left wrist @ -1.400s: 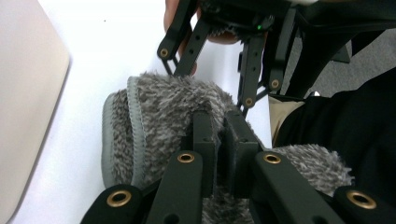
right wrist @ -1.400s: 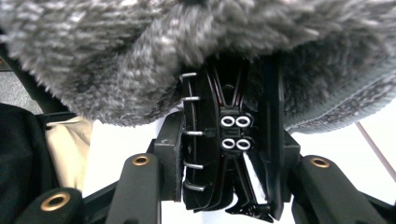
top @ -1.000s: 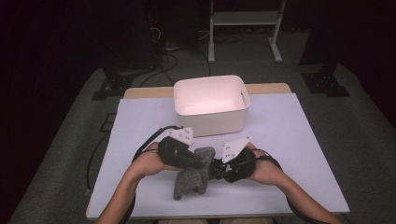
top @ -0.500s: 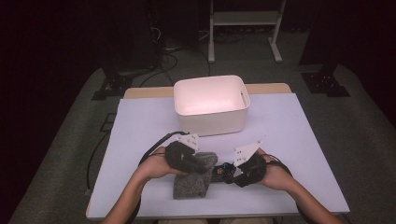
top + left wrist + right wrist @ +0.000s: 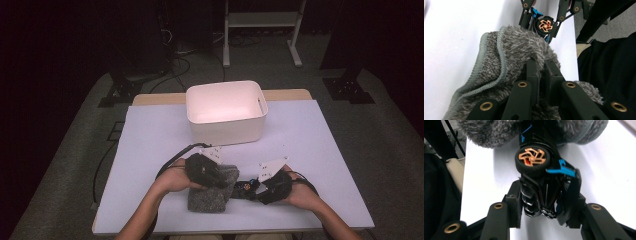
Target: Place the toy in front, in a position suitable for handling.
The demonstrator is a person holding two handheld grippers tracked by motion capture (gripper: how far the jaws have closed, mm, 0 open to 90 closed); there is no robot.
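Change since a second ago: both hands sit lower and nearer the table's front edge, and the towel, lifted and hanging before, now lies bunched on the white surface.
Left gripper: jaws fully closed, pinching a fold of the grey towel; in its own view the two black jaws meet in the pile.
Right gripper: clamped on the rear of the toy car, one jaw against each side; its jaws have just widened slightly with the car between them.
Toy car position: on the table near the front edge, nose tucked under the towel's right end.
Writing and brands: no readable label on the car, towel or bin.
Right gripper view alone: copper-spoked wheel, blue trim, chrome exhaust tips.
Left gripper view alone: towel's stitched grey hem, a second copper wheel beyond the fold.
High view alone: white bin at the table's far side, well apart from both hands.
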